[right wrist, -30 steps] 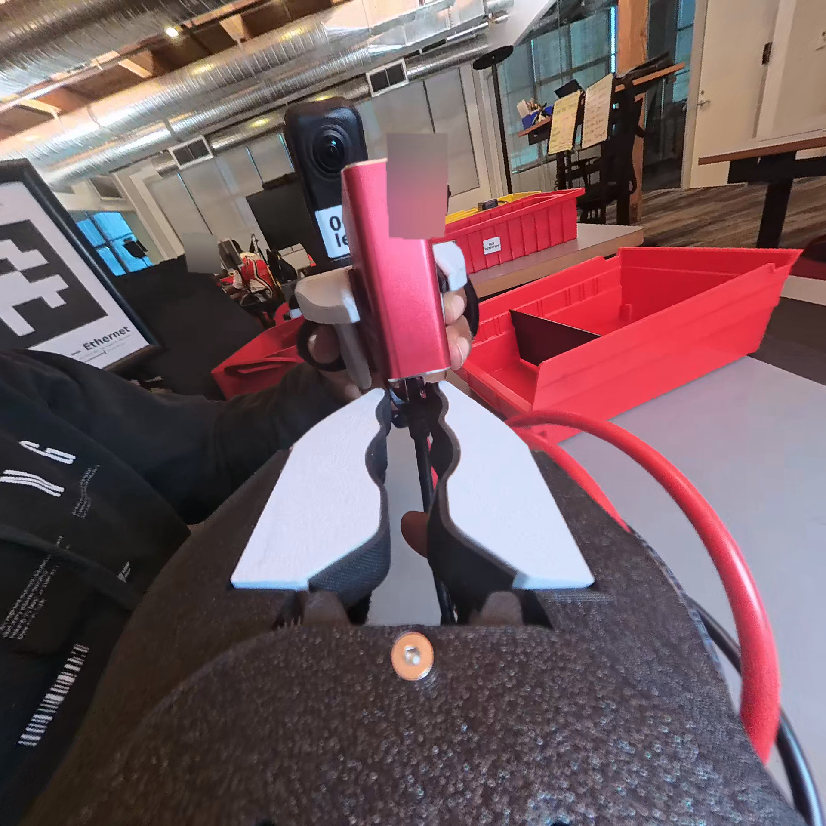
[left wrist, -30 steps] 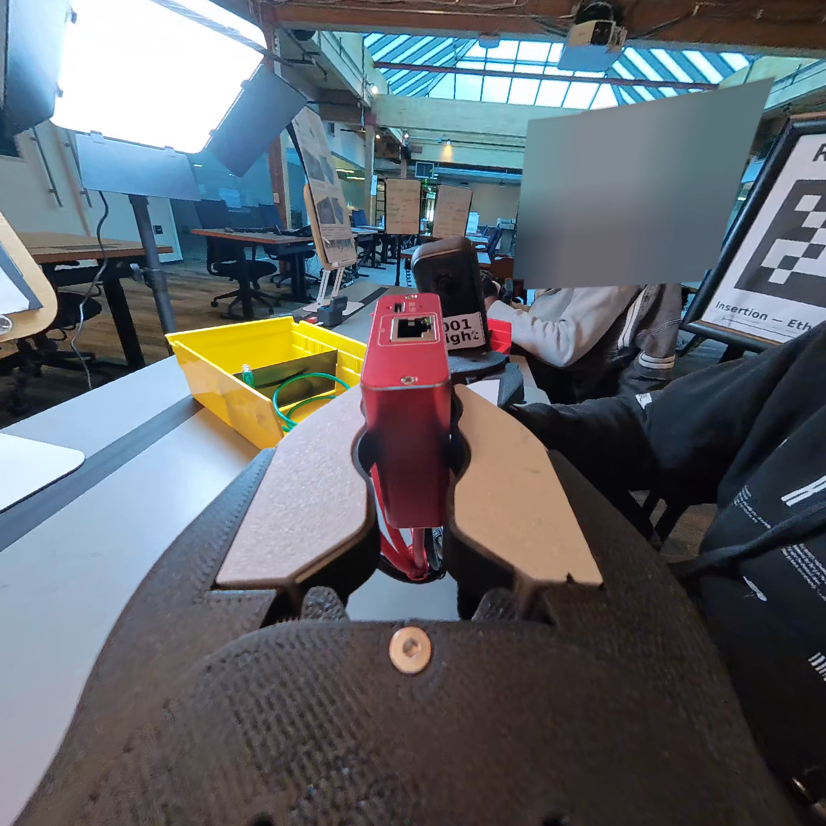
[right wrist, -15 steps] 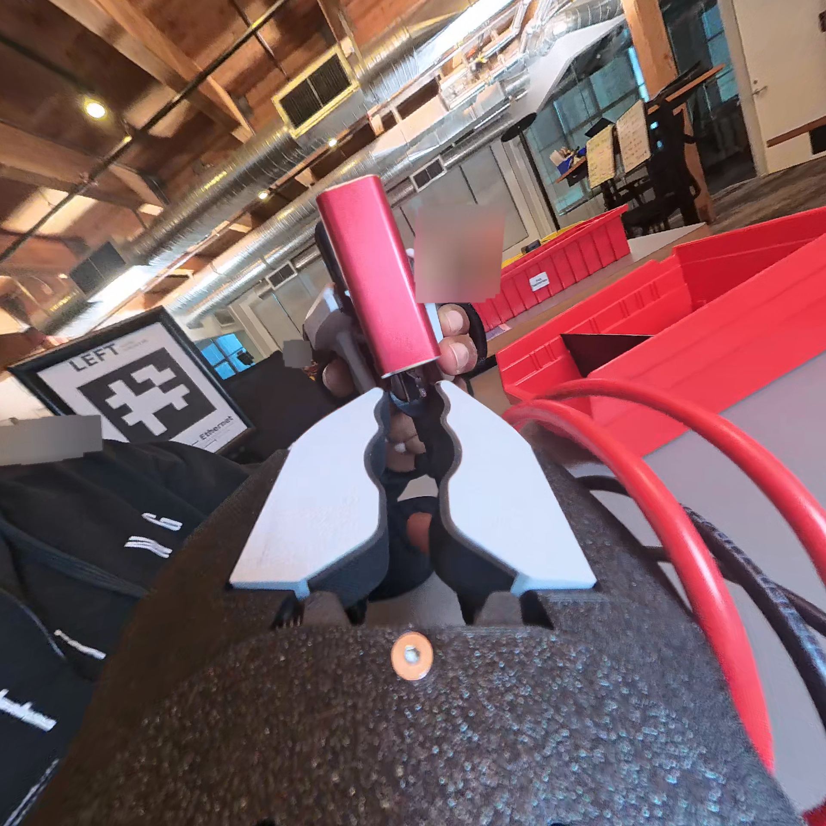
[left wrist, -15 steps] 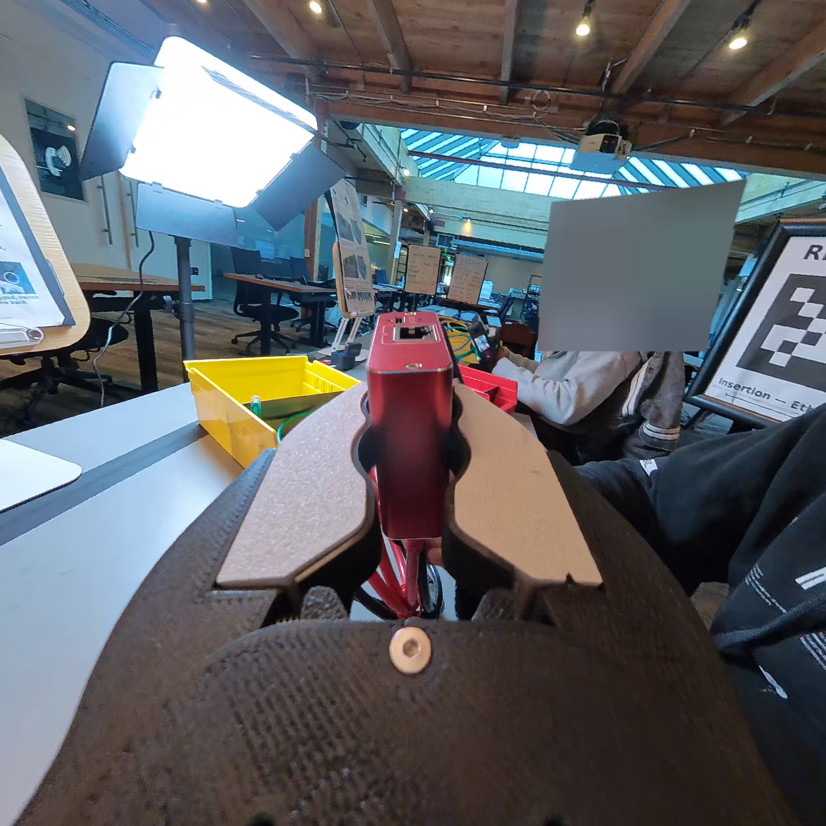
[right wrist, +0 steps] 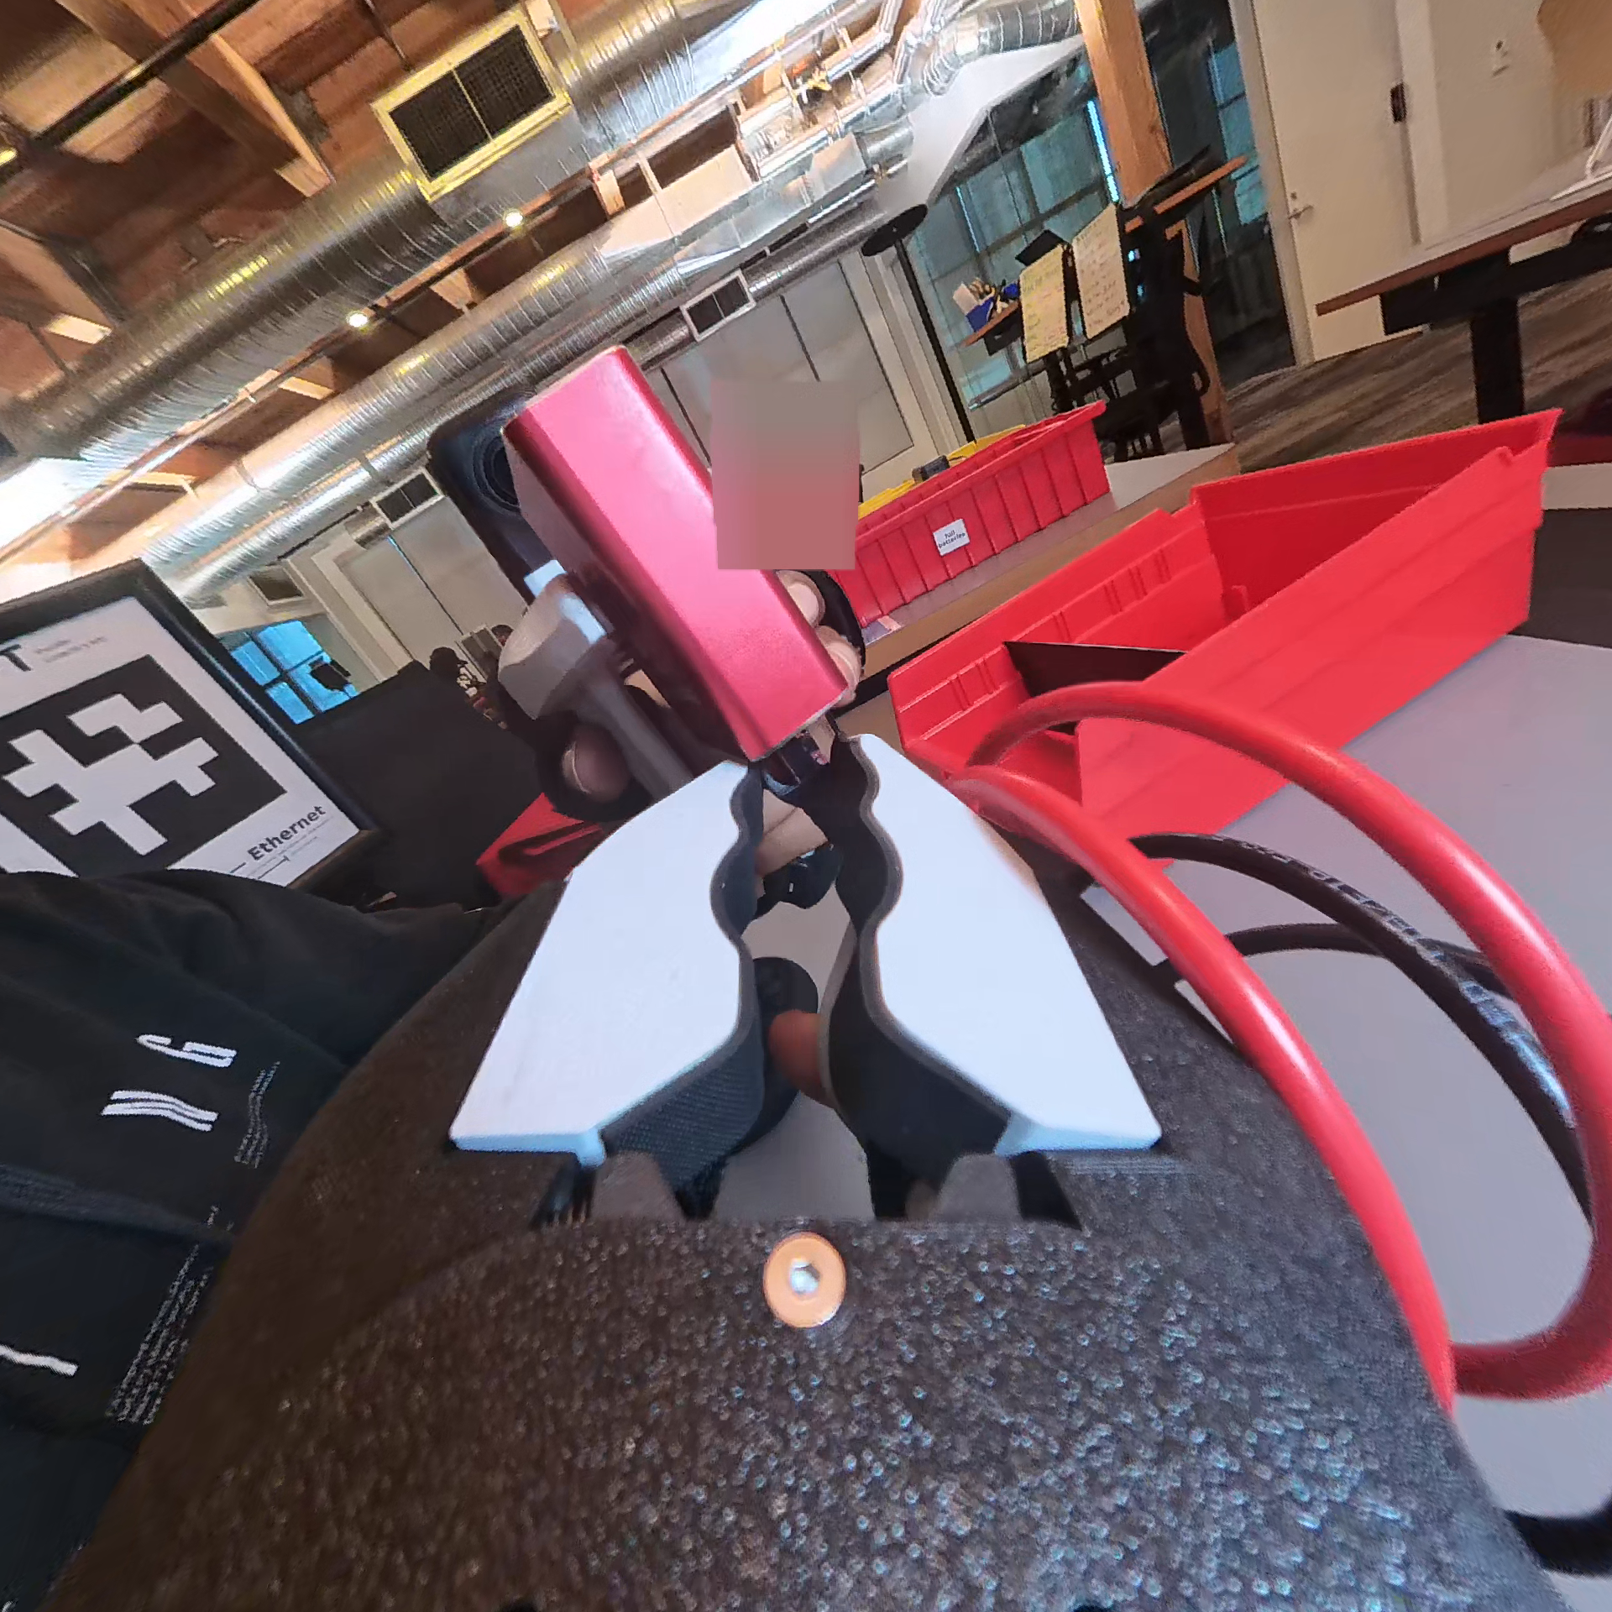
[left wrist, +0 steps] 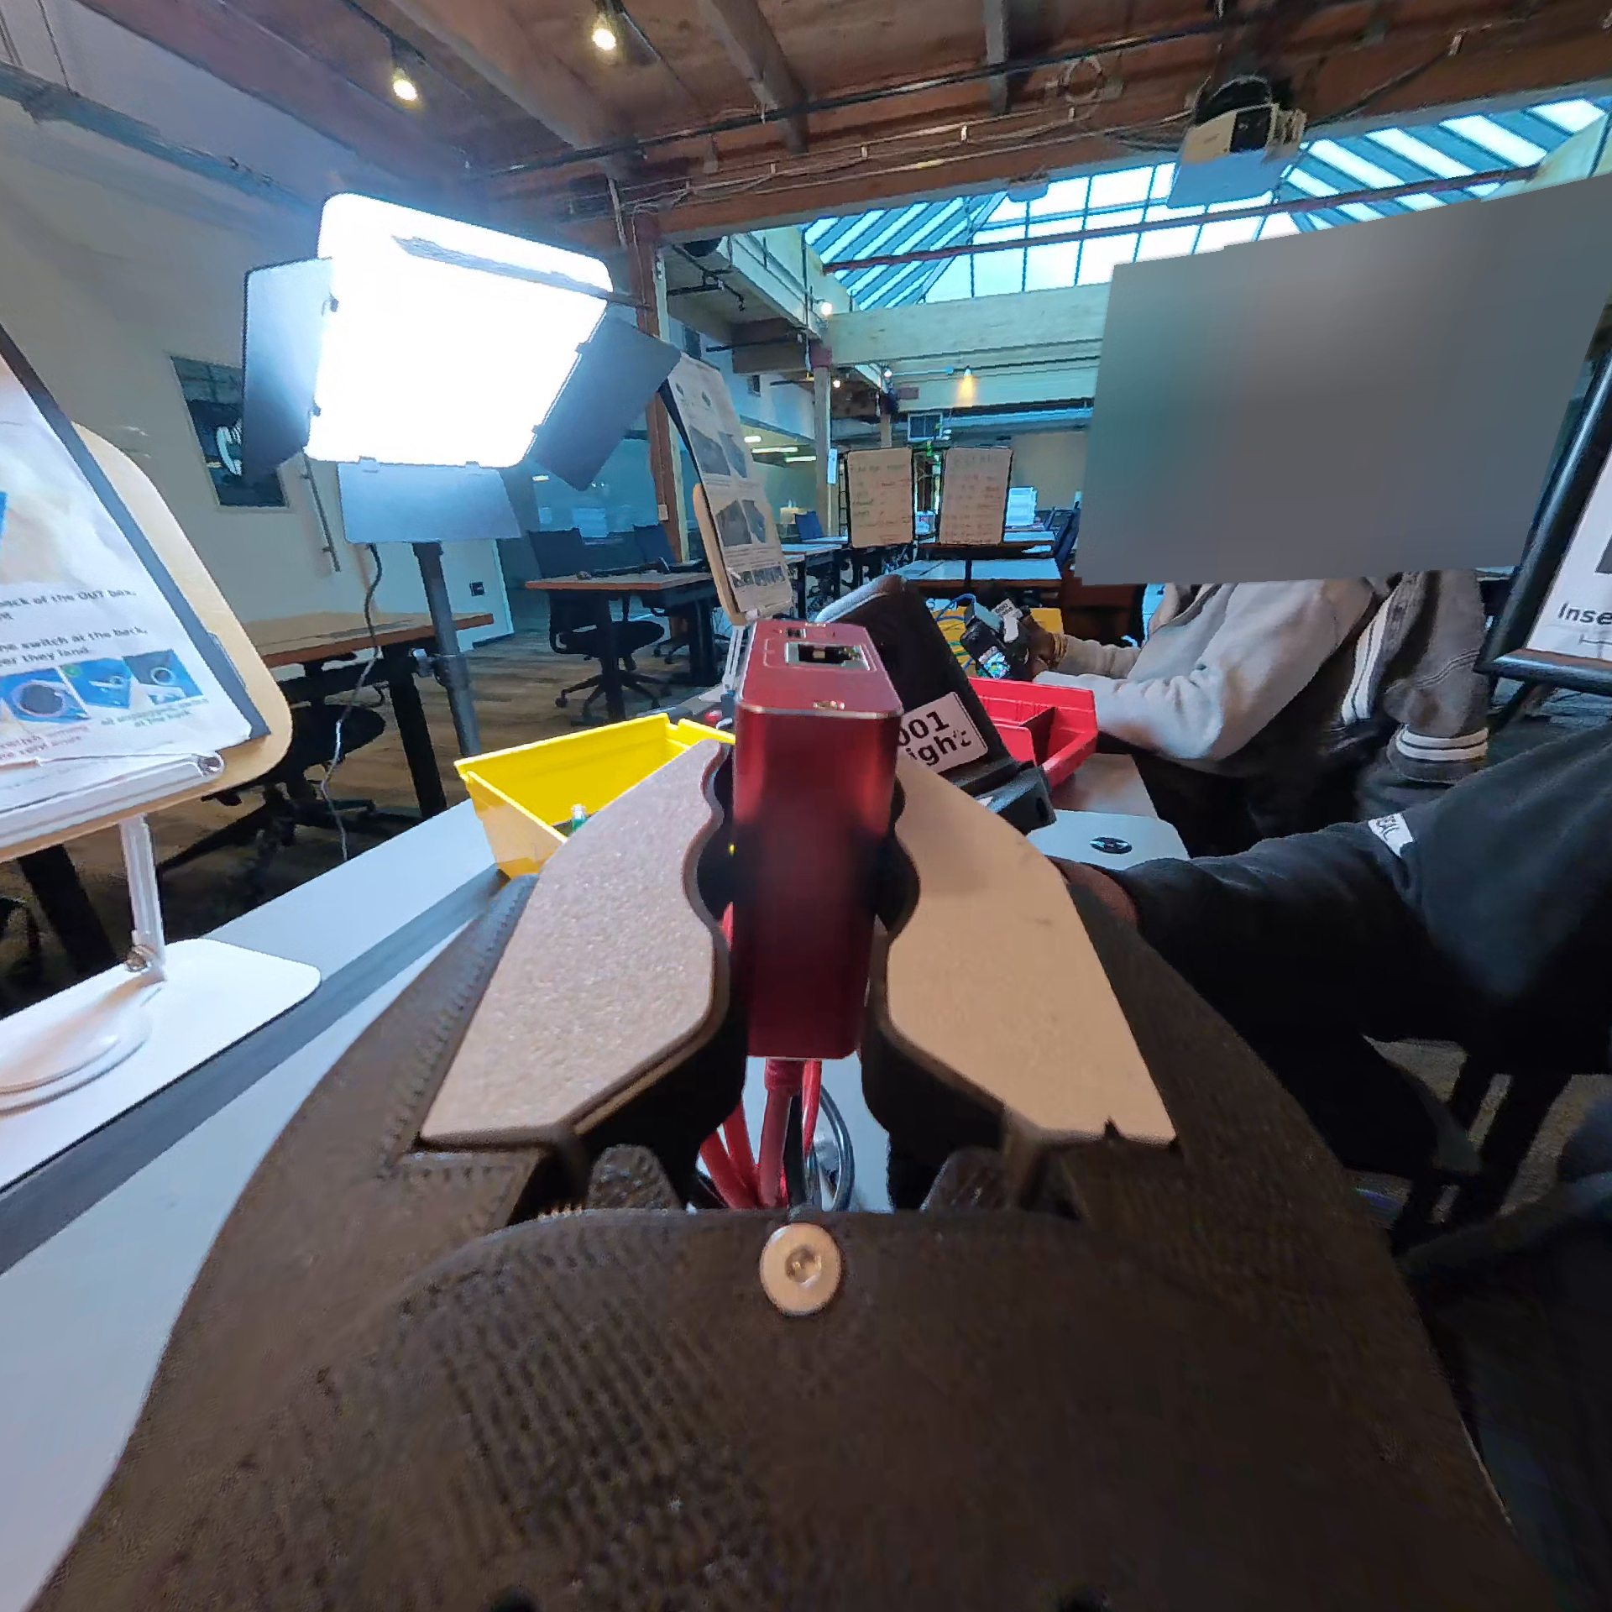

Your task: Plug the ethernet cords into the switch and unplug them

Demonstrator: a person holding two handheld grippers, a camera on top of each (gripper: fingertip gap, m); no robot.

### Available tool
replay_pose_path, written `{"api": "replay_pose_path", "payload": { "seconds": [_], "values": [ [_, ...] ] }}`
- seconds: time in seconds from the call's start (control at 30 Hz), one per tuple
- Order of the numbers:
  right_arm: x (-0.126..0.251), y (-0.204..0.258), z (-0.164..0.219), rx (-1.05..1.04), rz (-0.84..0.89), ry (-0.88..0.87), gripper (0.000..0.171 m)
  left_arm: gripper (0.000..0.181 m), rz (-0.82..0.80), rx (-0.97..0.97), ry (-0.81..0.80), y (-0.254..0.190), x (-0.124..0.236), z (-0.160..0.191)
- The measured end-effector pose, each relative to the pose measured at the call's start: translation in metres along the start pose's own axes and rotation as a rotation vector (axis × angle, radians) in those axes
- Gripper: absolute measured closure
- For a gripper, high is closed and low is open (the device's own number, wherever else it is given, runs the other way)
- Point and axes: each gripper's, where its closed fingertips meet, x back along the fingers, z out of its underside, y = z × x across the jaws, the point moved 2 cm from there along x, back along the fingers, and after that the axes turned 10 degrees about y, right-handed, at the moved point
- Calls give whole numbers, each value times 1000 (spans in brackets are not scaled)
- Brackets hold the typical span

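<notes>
Between the left fingers (left wrist: pixel 611 942) sits the smooth red metal switch (left wrist: pixel 816 864), clamped upright, with red cords (left wrist: pixel 776 1125) plugged beneath. Right fingers (right wrist: pixel 977 942) pinch a black plug (right wrist: pixel 798 768) at the switch's lower end; the box now tilts more than before. Beyond, red bin (right wrist: pixel 1308 611) rests on the grey counter (right wrist: pixel 1439 829).

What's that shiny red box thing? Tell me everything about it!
The red box is the switch: a small oblong block that looks like smooth, glossy metal with rounded edges. It stands upright off the table, clamped on both sides by the left gripper. Its top end shows an empty port, and a red cord is plugged into its bottom end. The right gripper is shut right beneath it.
</notes>
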Motion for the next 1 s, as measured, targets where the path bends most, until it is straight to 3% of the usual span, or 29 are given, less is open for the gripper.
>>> {"api": "replay_pose_path", "payload": {
  "seconds": [0.27,0.4,0.67,0.87,1.0],
  "values": [
    [-8,11,3,225,96,20,156,152,85,159,-118,0,2,-14],
    [-5,21,-3,273,65,-23,157,152,129,227,-156,1,5,-22],
    [-3,12,3,203,2,23,157,151,102,200,-77,6,3,-6],
    [1,10,-1,146,-22,10,156,147,10,110,79,10,4,5],
    [3,5,-4,88,-29,-23,155,151,9,168,60,11,2,5]
  ]
}}
